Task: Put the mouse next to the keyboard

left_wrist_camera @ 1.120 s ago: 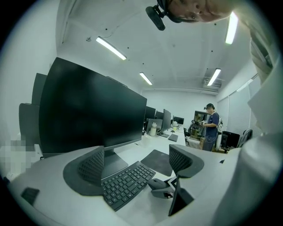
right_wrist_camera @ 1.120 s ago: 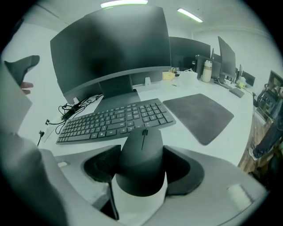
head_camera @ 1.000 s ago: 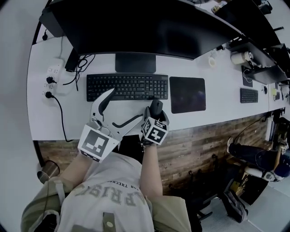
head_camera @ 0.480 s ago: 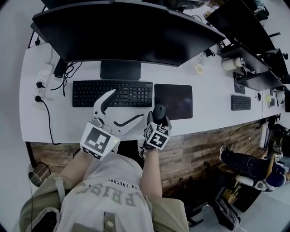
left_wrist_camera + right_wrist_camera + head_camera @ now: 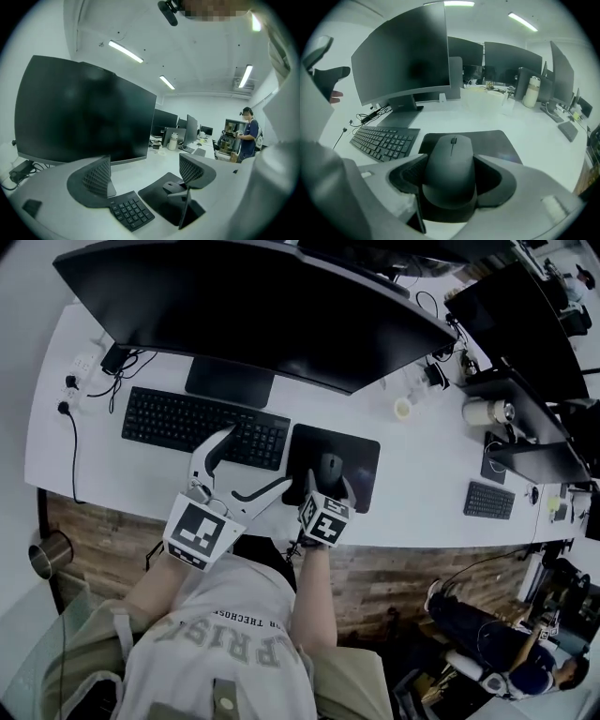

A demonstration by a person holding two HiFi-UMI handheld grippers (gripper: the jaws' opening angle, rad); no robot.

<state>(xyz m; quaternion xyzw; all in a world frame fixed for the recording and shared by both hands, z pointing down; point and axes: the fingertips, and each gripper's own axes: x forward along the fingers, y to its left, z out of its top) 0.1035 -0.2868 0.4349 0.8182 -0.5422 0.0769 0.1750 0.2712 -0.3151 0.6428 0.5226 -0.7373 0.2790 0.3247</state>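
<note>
On the white desk (image 5: 112,479), our right gripper (image 5: 451,177) clamps the mouse (image 5: 330,466). We have carried it from the keyboard's front corner to over the mouse pad (image 5: 356,448), just beside the keyboard (image 5: 187,423). Our left gripper (image 5: 146,178) hangs open and empty. Likely only the set-down remains.

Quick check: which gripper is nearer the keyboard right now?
Left. The left gripper, jaws open and empty, reaches over the right end of the keyboard. The right gripper holds the mouse over the mouse pad, beside the keyboard.
</note>
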